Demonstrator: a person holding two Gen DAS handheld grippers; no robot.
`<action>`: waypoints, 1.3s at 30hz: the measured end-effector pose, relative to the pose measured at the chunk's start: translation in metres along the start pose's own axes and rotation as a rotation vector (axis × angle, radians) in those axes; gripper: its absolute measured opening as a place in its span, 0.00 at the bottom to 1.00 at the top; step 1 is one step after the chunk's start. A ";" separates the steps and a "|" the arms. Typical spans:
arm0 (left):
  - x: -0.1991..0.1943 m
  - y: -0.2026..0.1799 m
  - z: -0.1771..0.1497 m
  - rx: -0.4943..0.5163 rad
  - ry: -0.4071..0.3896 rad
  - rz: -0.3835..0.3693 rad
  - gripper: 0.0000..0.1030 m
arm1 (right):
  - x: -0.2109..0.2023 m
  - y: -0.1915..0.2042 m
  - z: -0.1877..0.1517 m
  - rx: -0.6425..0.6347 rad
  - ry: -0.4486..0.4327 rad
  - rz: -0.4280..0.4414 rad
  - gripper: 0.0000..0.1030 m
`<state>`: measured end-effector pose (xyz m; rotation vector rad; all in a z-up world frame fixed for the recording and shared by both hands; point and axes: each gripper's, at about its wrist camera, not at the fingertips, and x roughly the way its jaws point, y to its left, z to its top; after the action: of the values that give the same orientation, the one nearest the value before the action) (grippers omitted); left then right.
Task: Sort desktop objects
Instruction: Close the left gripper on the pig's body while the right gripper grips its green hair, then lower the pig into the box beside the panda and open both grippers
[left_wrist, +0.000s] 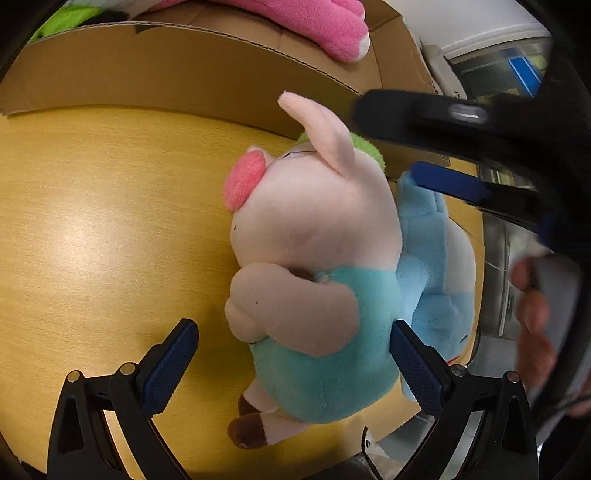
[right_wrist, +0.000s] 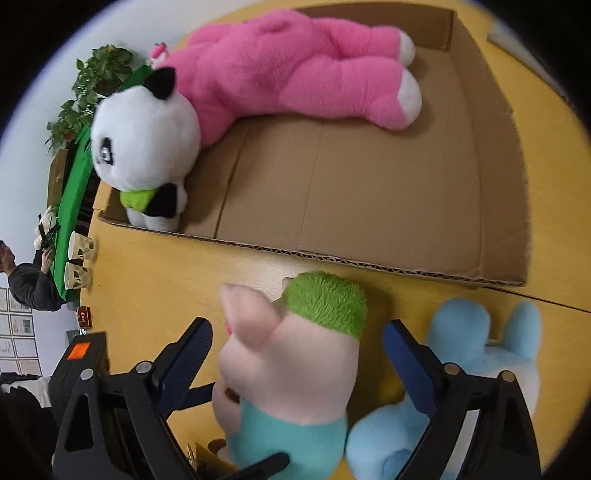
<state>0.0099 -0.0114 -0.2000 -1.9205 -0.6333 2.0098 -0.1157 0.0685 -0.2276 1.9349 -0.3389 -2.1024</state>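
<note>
Pink plush pig (left_wrist: 314, 258) on yellow worktop (left_wrist: 92, 221), seen from left wrist: long axis running away from left tongs (left_wrist: 291, 365), body between the two spread pads, not clamped. Blue plush (left_wrist: 439, 266) just beside. From right wrist: right tongs (right_wrist: 295, 354) also apart, straddling pig's head. Cardboard box (right_wrist: 369, 192) beyond, holding panda (right_wrist: 144, 144) and pink toy (right_wrist: 295, 70). Nearer hand: perhaps equal, hard to judge.

- It looks like an office or a meeting room.
- A long wooden surface (right_wrist: 155, 273) carries paper cups (right_wrist: 79, 262).
- A potted plant (right_wrist: 92, 92) stands against the white wall.
- Framed papers (right_wrist: 18, 332) hang there.
</note>
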 end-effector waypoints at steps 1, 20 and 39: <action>-0.001 -0.005 -0.003 0.011 -0.009 0.007 1.00 | 0.008 -0.001 0.002 0.010 0.020 0.001 0.89; -0.042 -0.107 -0.017 0.169 -0.076 -0.015 0.71 | -0.021 -0.005 -0.015 0.076 -0.062 0.164 0.54; -0.111 -0.106 0.142 0.240 -0.240 0.088 0.43 | -0.029 0.036 0.184 -0.064 -0.305 0.161 0.56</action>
<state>-0.1328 0.0093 -0.0489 -1.6104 -0.3459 2.2763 -0.2953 0.0432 -0.1724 1.4967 -0.4642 -2.2682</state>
